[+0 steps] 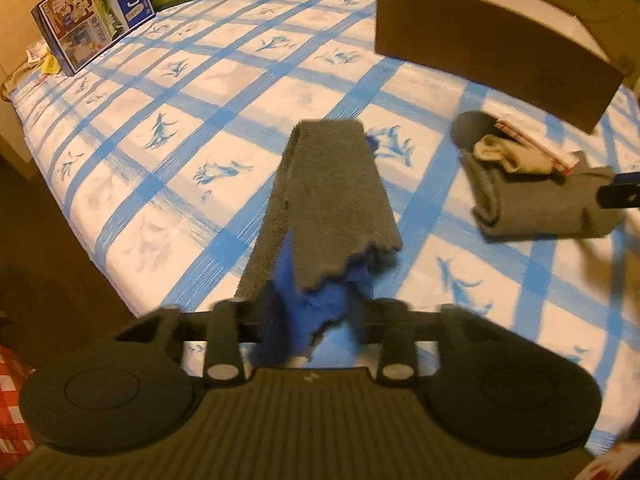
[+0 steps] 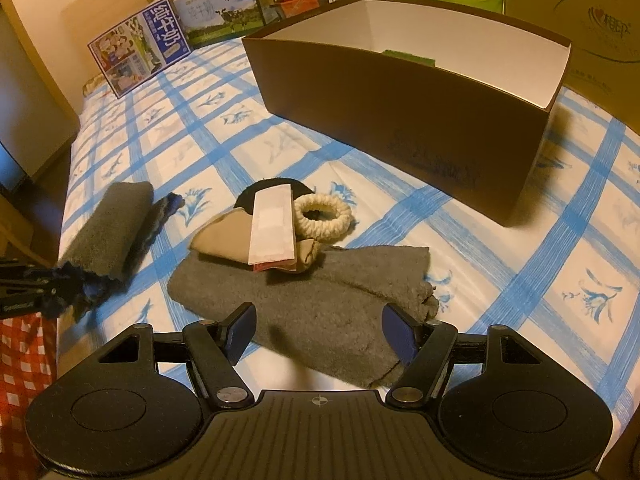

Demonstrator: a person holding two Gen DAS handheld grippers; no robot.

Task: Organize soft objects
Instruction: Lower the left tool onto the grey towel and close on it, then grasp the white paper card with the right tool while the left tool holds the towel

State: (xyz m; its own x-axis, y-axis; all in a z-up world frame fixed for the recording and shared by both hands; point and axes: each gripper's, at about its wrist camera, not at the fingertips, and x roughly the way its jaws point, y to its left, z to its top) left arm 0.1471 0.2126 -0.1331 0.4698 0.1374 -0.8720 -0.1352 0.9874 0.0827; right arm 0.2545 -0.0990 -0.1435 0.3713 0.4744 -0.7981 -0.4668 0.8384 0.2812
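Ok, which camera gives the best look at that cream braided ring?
The right wrist view: the cream braided ring lies whole on the bedspread beside the paper packet, its hole visible. In the left wrist view I cannot make it out; the pile there is small and blurred.

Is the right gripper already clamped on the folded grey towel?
No, the right gripper is open, its fingers spread either side of the folded grey towel.

Both grippers are matte black — ribbed centre plate, round discs either side, silver pivot screws on the finger links. The right gripper (image 2: 316, 330) carries blue pads (image 2: 400, 334) and a small crosshair mark.
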